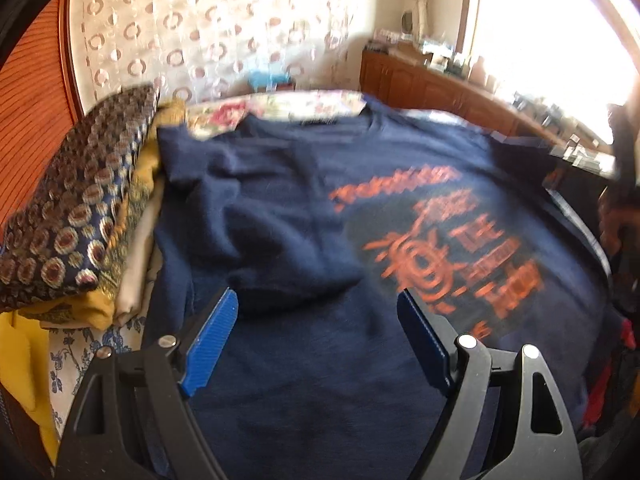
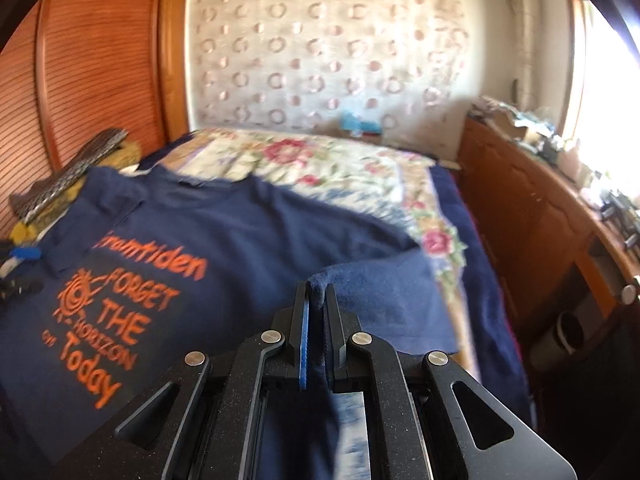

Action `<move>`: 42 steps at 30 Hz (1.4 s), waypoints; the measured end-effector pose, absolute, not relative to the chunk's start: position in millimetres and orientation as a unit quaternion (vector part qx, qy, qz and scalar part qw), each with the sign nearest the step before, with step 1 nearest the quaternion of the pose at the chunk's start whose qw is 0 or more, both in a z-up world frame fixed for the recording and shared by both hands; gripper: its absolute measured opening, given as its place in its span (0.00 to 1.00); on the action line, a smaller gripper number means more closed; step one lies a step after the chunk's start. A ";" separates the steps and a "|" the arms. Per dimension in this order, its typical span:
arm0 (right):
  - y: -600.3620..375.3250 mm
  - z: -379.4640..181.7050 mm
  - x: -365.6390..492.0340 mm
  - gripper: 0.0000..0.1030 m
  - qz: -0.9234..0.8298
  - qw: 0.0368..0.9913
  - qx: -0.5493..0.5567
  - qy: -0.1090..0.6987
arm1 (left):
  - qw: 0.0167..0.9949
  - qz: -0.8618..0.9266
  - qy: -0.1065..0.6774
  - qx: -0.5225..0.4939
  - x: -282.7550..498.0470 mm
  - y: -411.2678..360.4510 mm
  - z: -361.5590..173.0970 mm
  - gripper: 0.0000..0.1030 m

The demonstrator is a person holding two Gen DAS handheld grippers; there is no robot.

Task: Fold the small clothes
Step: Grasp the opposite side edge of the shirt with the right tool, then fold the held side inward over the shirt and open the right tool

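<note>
A navy T-shirt with orange lettering lies spread on the bed. Its left sleeve is folded in over the chest. My left gripper hovers just above the shirt's lower front, jaws wide open with nothing between the blue pads. In the right wrist view the same T-shirt fills the left half. My right gripper is shut on the right sleeve, pinching its edge and lifting it off the bedspread.
A stack of folded cloth, patterned blue and yellow, sits at the shirt's left. The floral bedspread stretches behind. A wooden cabinet with clutter runs along the right under a bright window. A slatted wooden door stands at the left.
</note>
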State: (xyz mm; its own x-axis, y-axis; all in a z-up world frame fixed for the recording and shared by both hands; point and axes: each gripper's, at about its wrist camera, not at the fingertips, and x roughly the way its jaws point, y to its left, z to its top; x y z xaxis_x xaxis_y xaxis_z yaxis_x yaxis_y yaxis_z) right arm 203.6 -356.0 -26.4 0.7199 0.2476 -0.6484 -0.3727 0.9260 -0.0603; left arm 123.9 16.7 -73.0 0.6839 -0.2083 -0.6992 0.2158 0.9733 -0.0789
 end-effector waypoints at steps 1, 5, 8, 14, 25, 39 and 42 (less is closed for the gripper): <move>-352.9 -31.6 201.3 0.03 0.171 0.920 -0.095 0.339 | 0.922 -0.117 0.368 0.003 119.2 14.2 -66.8 0.80; -344.3 -48.7 195.3 0.03 0.173 0.910 -0.099 0.363 | 0.936 -0.127 0.328 -0.006 102.4 2.8 -46.0 0.80; -346.4 -54.7 189.5 0.03 0.168 0.908 -0.094 0.372 | 0.942 -0.129 0.310 0.007 94.7 -8.8 -35.1 0.80; -356.4 -51.9 168.4 0.28 0.157 0.907 -0.101 0.377 | 0.942 -0.150 0.299 0.021 82.9 -30.6 -25.9 0.80; -409.4 -42.8 188.4 0.41 0.095 0.918 -0.050 0.381 | 0.941 -0.167 0.292 0.037 70.7 -56.9 -25.4 0.80; -447.7 -69.5 257.6 0.41 0.028 0.896 0.001 0.443 | 0.941 -0.171 0.291 0.028 65.4 -55.7 -26.4 0.80; -450.3 -70.2 259.6 0.39 0.036 0.898 0.004 0.439 | 0.941 -0.170 0.292 0.028 65.1 -55.0 -27.4 0.80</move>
